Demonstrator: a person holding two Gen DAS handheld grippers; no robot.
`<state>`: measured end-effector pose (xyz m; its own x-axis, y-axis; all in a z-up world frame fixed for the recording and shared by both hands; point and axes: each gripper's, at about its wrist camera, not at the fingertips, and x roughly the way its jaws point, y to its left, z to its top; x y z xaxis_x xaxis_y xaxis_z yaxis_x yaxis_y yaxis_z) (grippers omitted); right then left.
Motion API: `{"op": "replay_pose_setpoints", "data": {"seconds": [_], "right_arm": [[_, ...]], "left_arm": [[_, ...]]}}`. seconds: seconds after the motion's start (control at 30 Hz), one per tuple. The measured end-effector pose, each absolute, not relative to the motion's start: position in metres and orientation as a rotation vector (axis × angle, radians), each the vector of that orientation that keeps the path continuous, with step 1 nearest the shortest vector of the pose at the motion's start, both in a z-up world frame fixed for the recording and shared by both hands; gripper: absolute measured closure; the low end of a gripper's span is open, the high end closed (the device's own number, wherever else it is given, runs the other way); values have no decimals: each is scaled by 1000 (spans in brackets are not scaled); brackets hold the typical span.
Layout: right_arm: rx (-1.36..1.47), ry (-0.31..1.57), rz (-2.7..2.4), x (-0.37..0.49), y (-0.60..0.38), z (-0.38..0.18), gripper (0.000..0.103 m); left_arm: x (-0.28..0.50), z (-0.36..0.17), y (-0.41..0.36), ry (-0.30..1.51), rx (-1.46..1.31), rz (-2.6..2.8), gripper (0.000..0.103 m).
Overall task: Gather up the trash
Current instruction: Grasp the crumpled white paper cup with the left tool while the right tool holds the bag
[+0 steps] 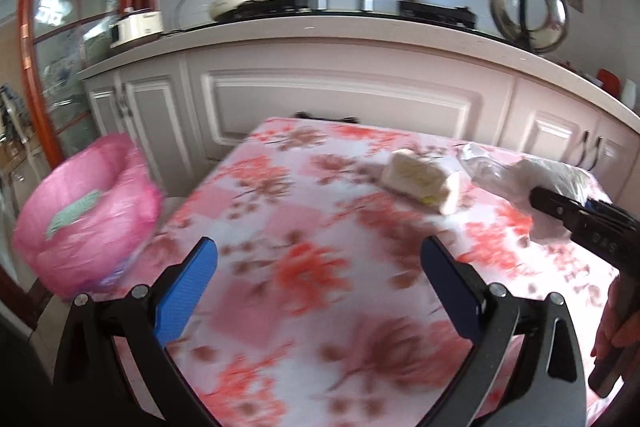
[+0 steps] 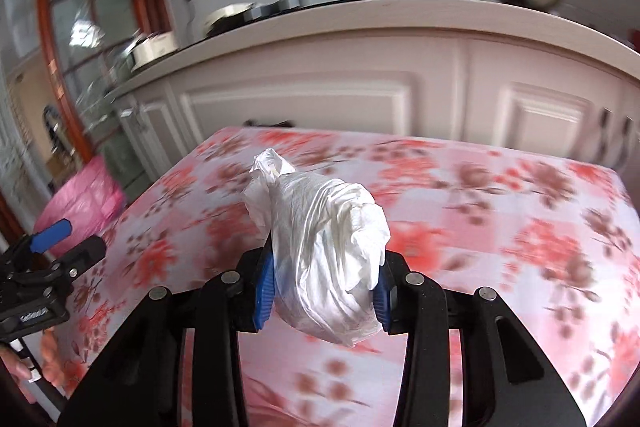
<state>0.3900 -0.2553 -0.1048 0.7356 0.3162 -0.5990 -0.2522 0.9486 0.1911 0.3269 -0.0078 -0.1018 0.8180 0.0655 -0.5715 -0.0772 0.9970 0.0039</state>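
Observation:
My right gripper is shut on a crumpled white plastic bag, its blue pads pressing both sides, and holds it just above the floral tablecloth. The left wrist view shows the same bag at the right, with the right gripper beneath it. A cream wrapped packet lies on the cloth beside it. My left gripper stands open over the table with nothing between its fingers; the right wrist view catches the left gripper at the left edge. A bin with a pink liner stands off the table's left side, and the bin is partly hidden in the right wrist view.
White cabinets and a counter with a hob, a steel lid and a white cooker stand behind the table. A glass door is at the left. A hand grips the right tool.

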Motion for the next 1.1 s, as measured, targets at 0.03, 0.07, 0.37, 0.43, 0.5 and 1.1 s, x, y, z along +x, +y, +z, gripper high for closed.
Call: {"op": "replay_pose_setpoints", "data": {"seconds": [0.03, 0.07, 0.37, 0.43, 0.5, 1.1], "right_arm": [[110, 672, 297, 389, -265, -105, 64], [121, 671, 282, 389, -274, -105, 64], [140, 670, 216, 395, -319, -115, 64], [149, 671, 208, 401, -326, -118, 64], [167, 674, 200, 408, -333, -120, 64], [247, 683, 226, 450, -349, -128, 64]], "left_arm": [[332, -102, -16, 604, -20, 67, 5], [338, -102, -23, 602, -21, 62, 5], [410, -110, -78, 617, -108, 77, 5], [427, -117, -87, 642, -108, 95, 5], [443, -125, -94, 678, -105, 129, 5], [528, -172, -109, 848, -127, 229, 26]]}}
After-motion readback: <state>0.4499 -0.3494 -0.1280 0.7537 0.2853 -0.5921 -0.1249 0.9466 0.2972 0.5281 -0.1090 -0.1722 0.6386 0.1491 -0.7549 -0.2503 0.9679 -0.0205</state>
